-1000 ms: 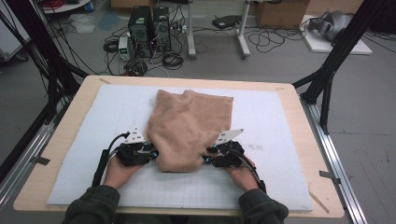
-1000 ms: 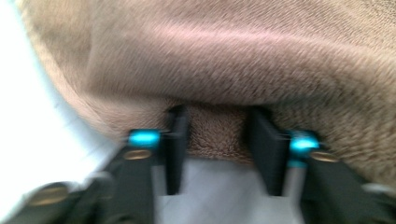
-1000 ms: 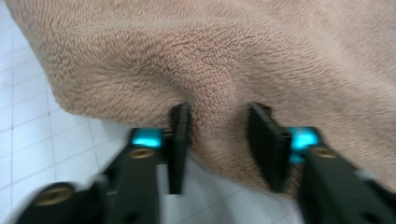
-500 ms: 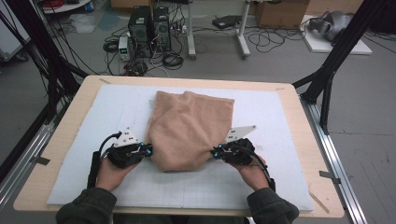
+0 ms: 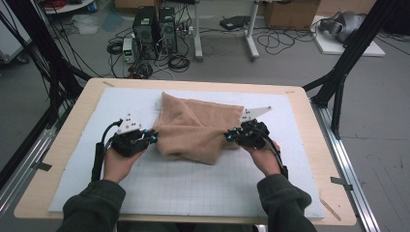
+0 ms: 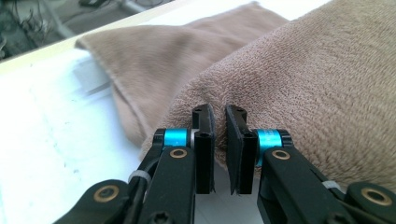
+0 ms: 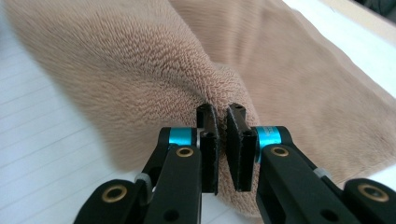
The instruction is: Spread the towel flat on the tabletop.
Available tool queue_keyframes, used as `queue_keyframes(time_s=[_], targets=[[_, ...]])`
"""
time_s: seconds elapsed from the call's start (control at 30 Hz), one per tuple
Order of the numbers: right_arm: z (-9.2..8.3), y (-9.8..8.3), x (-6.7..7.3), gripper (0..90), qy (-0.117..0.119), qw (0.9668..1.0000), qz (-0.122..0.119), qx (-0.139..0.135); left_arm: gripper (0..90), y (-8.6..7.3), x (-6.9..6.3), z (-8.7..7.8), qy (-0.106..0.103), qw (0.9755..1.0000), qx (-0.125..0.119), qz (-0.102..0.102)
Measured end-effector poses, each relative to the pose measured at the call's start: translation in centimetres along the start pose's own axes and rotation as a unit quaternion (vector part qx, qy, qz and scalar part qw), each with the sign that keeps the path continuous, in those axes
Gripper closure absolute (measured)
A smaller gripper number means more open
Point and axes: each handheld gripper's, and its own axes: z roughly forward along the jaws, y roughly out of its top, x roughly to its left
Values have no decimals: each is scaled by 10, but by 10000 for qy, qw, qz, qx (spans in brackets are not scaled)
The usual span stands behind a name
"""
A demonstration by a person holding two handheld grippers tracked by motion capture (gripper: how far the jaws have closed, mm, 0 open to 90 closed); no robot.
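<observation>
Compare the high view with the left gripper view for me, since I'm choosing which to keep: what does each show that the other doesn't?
High view alone: both hands, the right tool shut on the towel's other side, the wooden table, and computers on the floor. Left gripper view alone: the pads pinching a fold of pile, close up. Shared: the tan towel, the left tool shut on it, and the white mat.
</observation>
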Motion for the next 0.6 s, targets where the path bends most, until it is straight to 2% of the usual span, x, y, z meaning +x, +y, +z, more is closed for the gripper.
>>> queue_keyframes(time_s=[0.07,0.17,0.2,0.3,0.33,0.43,0.5,0.6], targets=[[15,2,-14,846,-96,9997,149,160,820,3,8,17,40,9998,70,-188],[35,-4,-29,846,-150,9985,393,345,819,4,15,38,117,9993,196,-308],[42,-7,-33,845,-146,9979,472,410,818,4,17,43,143,9992,219,-294],[57,-14,-38,834,-111,9965,617,559,808,-1,20,54,102,9983,326,-464],[59,-15,-38,824,-98,9967,580,560,795,-2,22,53,58,9982,315,-510],[56,-13,-35,742,-120,9969,560,533,696,1,24,42,46,9989,307,-348],[47,-12,-34,698,-162,9976,561,360,620,1,26,29,29,9991,271,-312],[29,-11,-28,663,-218,9983,531,102,574,-2,25,9,13,9995,222,-206]])
